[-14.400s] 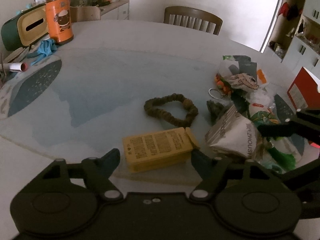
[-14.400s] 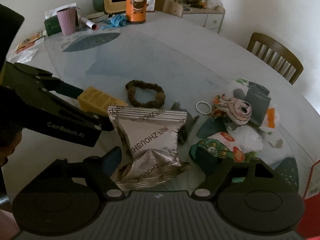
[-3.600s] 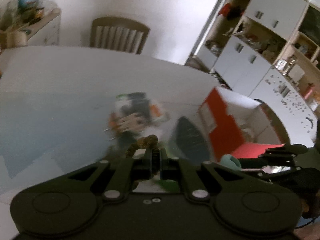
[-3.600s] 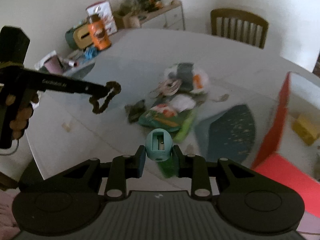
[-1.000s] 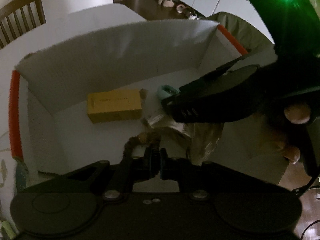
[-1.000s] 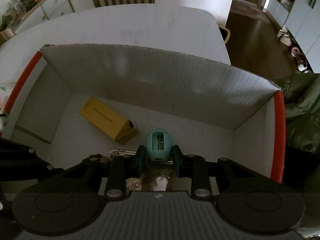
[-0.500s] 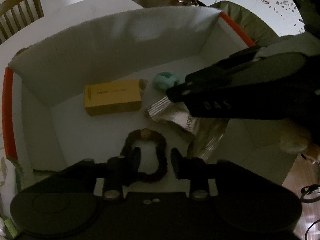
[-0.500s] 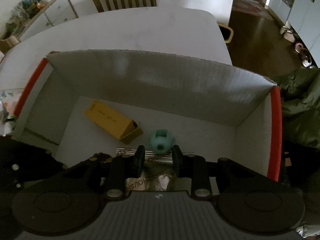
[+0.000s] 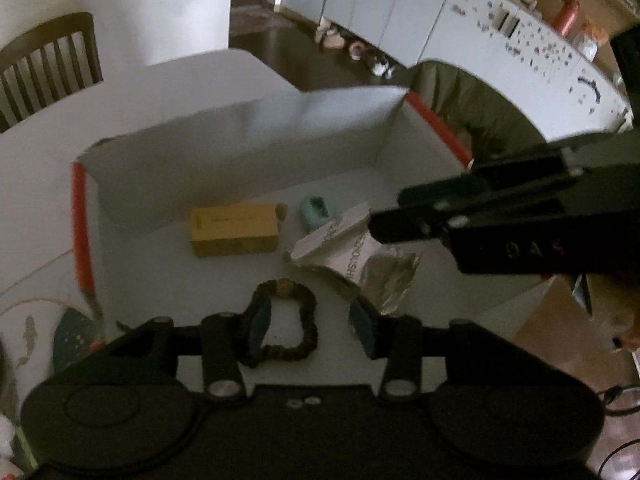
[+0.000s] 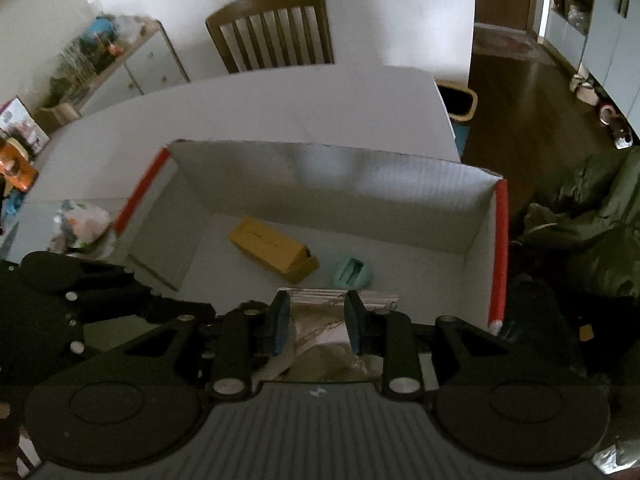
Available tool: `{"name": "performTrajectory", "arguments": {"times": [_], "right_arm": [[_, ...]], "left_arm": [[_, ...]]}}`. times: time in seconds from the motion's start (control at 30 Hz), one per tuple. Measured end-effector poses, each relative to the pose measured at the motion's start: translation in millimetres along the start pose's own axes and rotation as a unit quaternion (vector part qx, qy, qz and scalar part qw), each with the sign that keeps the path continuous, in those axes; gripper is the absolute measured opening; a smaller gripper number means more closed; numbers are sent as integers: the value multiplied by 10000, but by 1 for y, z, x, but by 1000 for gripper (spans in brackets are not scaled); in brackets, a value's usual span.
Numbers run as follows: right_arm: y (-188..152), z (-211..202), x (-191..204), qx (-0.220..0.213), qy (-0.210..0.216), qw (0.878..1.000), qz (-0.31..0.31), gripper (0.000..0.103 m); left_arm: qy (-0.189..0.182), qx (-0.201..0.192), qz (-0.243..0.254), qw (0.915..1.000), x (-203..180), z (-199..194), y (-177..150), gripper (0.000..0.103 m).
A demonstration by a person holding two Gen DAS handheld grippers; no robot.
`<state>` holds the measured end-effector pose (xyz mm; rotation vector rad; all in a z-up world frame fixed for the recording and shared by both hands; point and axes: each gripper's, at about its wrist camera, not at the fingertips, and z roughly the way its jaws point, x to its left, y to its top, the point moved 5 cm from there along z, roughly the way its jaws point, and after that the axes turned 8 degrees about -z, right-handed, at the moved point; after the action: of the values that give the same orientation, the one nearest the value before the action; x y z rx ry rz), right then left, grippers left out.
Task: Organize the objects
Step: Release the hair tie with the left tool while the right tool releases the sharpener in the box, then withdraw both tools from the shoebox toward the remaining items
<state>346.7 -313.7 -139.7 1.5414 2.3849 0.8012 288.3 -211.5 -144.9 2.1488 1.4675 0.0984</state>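
A white box with red edges point(image 9: 248, 140) point(image 10: 320, 176) holds a yellow carton point(image 9: 234, 231) point(image 10: 272, 249), a teal object point(image 9: 316, 212) point(image 10: 353, 273), a silver snack bag point(image 9: 360, 260) point(image 10: 332, 320) and a dark scrunchie point(image 9: 304, 322). My left gripper point(image 9: 310, 326) is open above the scrunchie, which lies loose on the box floor. My right gripper point(image 10: 314, 320) is open and empty above the snack bag; it also shows in the left wrist view point(image 9: 500, 216).
The box stands on a white table point(image 10: 280, 96). Snack packets point(image 10: 80, 224) lie left of the box. A wooden chair point(image 10: 272, 28) stands behind the table. A green jacket point(image 10: 592, 220) lies to the right.
My left gripper has opened and let the scrunchie fall into the box. My right gripper has let go of the teal object, which now lies on the box floor. Both grippers have risen.
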Motion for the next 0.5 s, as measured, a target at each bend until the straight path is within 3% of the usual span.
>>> {"name": "performTrajectory", "arguments": {"times": [0.5], "right_arm": [[-12, -77, 49, -724, 140, 9973, -45, 28]], "left_arm": [[-201, -1073, -373, 9933, 25, -100, -30, 48]]}}
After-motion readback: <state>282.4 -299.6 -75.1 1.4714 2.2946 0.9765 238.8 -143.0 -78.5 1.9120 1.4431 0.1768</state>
